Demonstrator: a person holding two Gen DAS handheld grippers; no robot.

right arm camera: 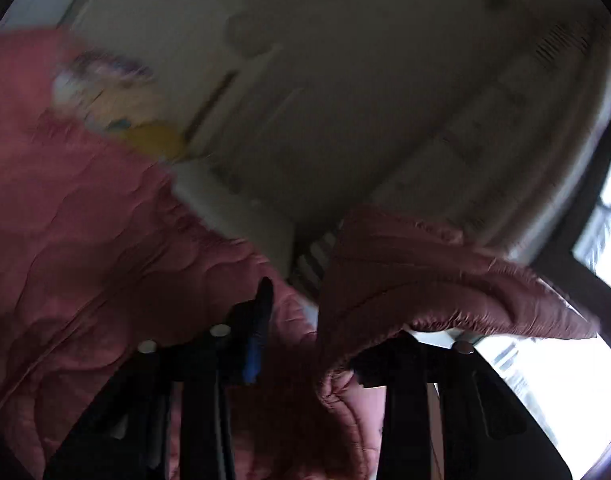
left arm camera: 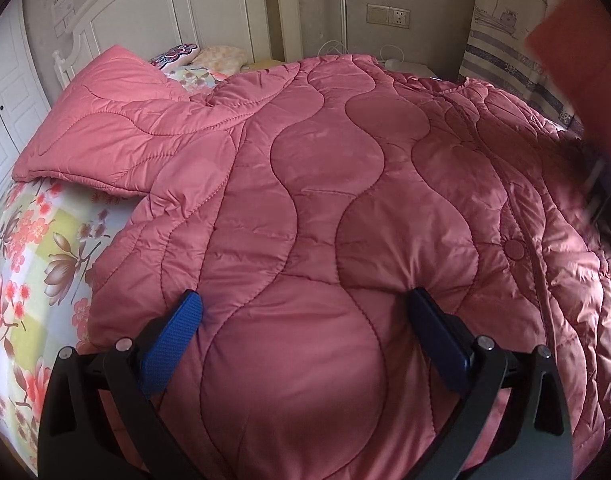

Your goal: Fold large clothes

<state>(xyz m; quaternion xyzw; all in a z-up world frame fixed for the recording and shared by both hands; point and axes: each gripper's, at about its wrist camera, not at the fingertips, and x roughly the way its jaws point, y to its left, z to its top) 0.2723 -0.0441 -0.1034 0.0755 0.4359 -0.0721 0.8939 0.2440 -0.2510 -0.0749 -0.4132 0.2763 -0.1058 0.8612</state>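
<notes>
A blurred fold of pink quilted coat drapes over the right claw.

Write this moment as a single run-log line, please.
left gripper: open, pressing pink quilted coat on bed | right gripper: blurred, coat fabric between fingers, grip unclear | sleeve: spread left

We see a floral sheet on the bed at the left, with a white headboard behind it. Two pillows lie by the headboard, one with a bright pattern, one pale. A socket plate sits on the grey wall, with a thin pole to its left. At the right we find a curtain with a ship print. A white door stands far left. In the blurred right view, a bright window shows.
</notes>
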